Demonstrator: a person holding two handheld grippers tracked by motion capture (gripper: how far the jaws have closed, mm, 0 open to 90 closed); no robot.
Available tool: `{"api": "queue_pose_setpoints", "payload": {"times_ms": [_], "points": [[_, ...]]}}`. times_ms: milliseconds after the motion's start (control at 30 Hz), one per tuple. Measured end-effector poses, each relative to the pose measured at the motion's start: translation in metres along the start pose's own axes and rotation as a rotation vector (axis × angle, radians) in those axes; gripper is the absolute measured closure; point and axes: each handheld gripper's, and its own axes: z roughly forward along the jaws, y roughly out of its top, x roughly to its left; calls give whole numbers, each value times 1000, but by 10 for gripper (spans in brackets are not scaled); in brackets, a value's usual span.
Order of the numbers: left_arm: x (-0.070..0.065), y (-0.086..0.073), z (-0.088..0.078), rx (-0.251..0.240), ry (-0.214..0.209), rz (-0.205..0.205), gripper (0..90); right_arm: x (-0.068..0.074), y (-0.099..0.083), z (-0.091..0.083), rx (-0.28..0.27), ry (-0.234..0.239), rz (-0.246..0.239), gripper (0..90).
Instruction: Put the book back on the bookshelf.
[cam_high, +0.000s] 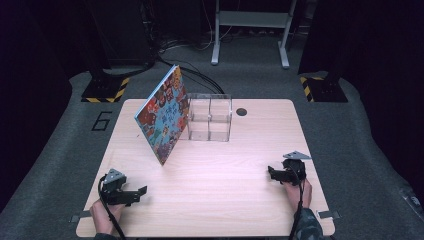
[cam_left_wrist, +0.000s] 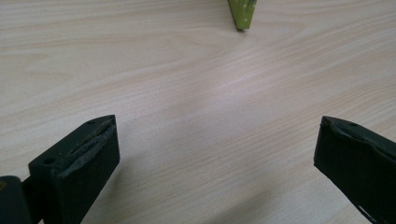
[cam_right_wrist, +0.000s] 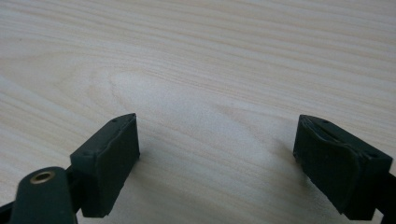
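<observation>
We see the picture book (cam_high: 162, 116) leaning against the clear divider box (cam_high: 209, 117) at 12 o'clock; left gripper (cam_high: 131, 191) at 7, right gripper (cam_high: 274, 173) at 5, jaws wide, empty, over bare bench (cam_high: 215, 185) between

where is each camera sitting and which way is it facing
High view: above the person's side, looking forward and down on the table, book and clear box; both hands and forearms show.
Left gripper view: rides the left hand-held gripper, facing along its open jaws over the tabletop.
Right gripper view: the same on the right hand-held gripper.
Shared: the wooden tabletop.
</observation>
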Motion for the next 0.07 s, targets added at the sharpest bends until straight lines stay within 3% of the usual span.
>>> {"api": "queue_pose_setpoints", "payload": {"times_ms": [67], "points": [[-1, -1, 1, 0, 12, -3, 0, 0, 0, 0, -2, 0, -5, 135]]}}
